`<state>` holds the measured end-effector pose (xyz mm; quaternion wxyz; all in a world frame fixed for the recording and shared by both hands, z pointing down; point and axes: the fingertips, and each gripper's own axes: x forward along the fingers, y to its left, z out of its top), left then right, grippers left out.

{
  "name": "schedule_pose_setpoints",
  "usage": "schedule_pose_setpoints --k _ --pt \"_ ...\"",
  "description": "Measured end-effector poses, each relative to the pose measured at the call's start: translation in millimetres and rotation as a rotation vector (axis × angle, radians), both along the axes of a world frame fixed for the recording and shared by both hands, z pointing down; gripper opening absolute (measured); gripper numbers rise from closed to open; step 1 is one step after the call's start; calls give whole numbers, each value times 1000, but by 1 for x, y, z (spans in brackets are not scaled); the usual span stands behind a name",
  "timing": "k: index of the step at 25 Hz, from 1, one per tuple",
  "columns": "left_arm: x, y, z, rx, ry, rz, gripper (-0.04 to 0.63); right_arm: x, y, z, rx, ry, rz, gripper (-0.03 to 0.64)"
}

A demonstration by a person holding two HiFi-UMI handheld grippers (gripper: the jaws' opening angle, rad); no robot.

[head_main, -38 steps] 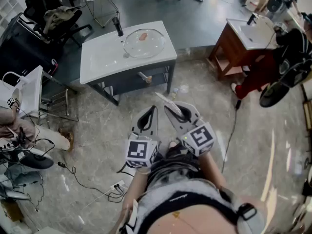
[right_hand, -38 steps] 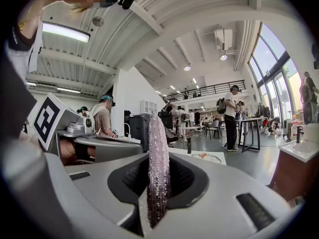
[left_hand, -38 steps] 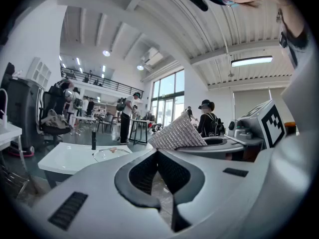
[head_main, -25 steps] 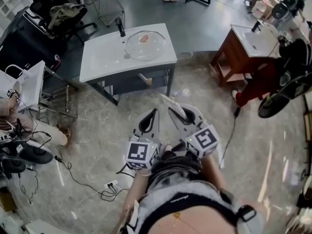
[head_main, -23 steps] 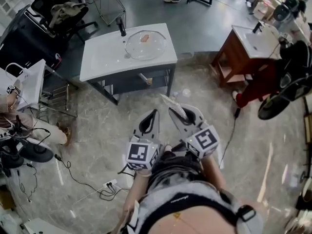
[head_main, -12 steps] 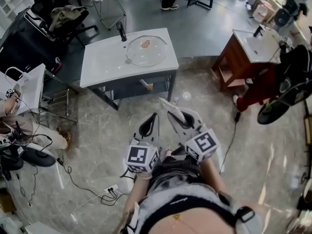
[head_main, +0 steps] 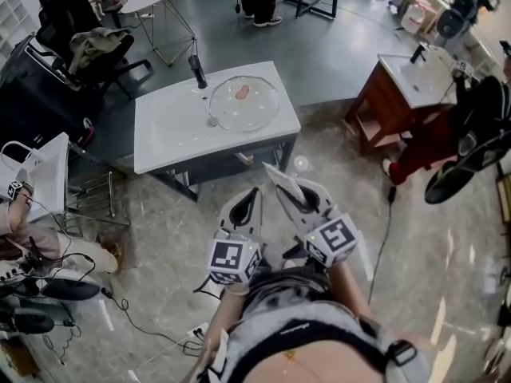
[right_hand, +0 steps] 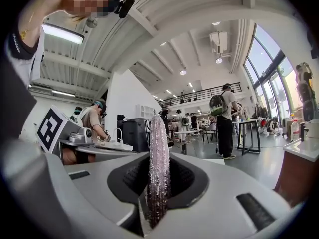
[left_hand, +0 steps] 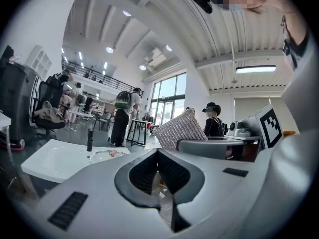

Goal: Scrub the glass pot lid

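Lid (head_main: 243,102) nearer, right tool (right_hand: 158,185) clamps scrubber (right_hand: 159,143)

glass lid (head_main: 243,102): far-right corner of white counter (head_main: 172,130) | faucet (head_main: 194,70): far edge, just left of lid | left gripper (head_main: 254,191): over floor (head_main: 152,214), off counter's front edge | right gripper (head_main: 283,188): alongside, pinching scrub pad (head_main: 275,175)

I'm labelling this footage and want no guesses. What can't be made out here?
- Glass pot lid: too small in the head view to show dirt; its pinkish spot is unidentifiable.
- Same lid, left gripper view: just a thin sliver seen nearly edge-on.
- Scrub pad: edge-on in the right gripper view, lower part buried between the right hand-held gripper jaws.
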<state>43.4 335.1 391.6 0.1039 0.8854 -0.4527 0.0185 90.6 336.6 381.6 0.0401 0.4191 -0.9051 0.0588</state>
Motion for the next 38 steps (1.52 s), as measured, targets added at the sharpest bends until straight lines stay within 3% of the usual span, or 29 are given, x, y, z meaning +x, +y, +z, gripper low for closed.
schedule_pose_setpoints --k 10,17,25,38 --pt "-42 -40 4 0 -1 56 -5 -41 -37 6 -5 15 53 81" --pt "-51 -50 4 1 5 91 -5 -49 -47 11 17 31 80 81" --pt "-44 -67 6 -19 5 95 -5 -36 -63 17 5 26 107 81" --pt "0 -155 -1 -13 -10 -10 -5 1 -156 8 4 9 -15 81"
